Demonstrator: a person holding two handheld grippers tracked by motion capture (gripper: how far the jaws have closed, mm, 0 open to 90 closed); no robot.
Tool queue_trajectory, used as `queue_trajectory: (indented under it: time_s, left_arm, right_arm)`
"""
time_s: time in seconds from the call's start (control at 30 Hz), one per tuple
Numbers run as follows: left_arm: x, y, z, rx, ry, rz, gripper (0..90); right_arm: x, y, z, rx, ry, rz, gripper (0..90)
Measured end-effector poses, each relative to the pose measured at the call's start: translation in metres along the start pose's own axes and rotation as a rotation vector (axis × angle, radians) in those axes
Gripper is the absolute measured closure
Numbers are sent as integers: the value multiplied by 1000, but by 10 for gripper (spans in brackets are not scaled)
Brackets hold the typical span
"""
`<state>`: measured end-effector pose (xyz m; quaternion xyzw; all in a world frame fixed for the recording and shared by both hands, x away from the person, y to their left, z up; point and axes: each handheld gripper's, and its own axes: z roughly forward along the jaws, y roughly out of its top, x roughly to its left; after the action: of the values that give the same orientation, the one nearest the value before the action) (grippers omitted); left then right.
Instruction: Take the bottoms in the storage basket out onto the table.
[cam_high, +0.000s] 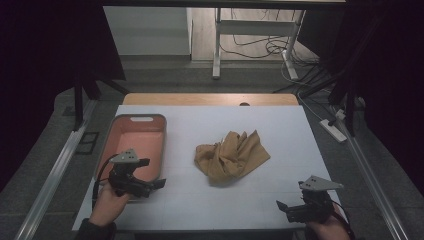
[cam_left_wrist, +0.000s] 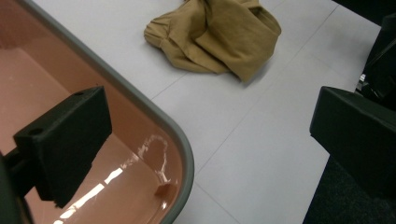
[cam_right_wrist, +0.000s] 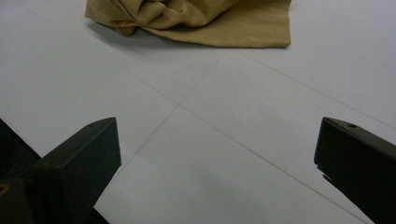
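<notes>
High view: crumpled tan cloth (cam_high: 231, 157) lies mid-table, no clear axis; both tools (cam_high: 151, 186) (cam_high: 285, 209) spread, empty.

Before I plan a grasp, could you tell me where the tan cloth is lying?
In the high view the crumpled tan cloth lies mid-table on the white surface, right of the pink bin.

White tabletop (cam_high: 280, 130): crumpled tan cloth (cam_high: 231, 157) at centre; pink bin (cam_high: 135, 142) at left; left hand-held gripper (cam_high: 150, 186) over bin's near corner; right hand-held gripper (cam_high: 284, 209) at near right edge.
</notes>
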<state>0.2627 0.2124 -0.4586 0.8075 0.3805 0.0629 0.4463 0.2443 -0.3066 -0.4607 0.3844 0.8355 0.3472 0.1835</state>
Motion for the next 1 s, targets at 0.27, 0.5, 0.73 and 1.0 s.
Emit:
queue_trajectory:
  time_s: [0.27,0.5,0.73,1.0]
  left_arm:
    - [-3,-6,-5,17,34,4,0]
    - [-4,-12,-10,21,42,-6,1]
    - [-3,-17,-14,22,49,-14,2]
    - [-1,-24,-19,17,51,-35,0]
  right_arm:
    - [0,0,0,1,0,-1,8]
    - [0,0,0,1,1,-1,8]
    - [0,0,0,1,1,-1,8]
    - [0,0,0,2,1,-3,8]
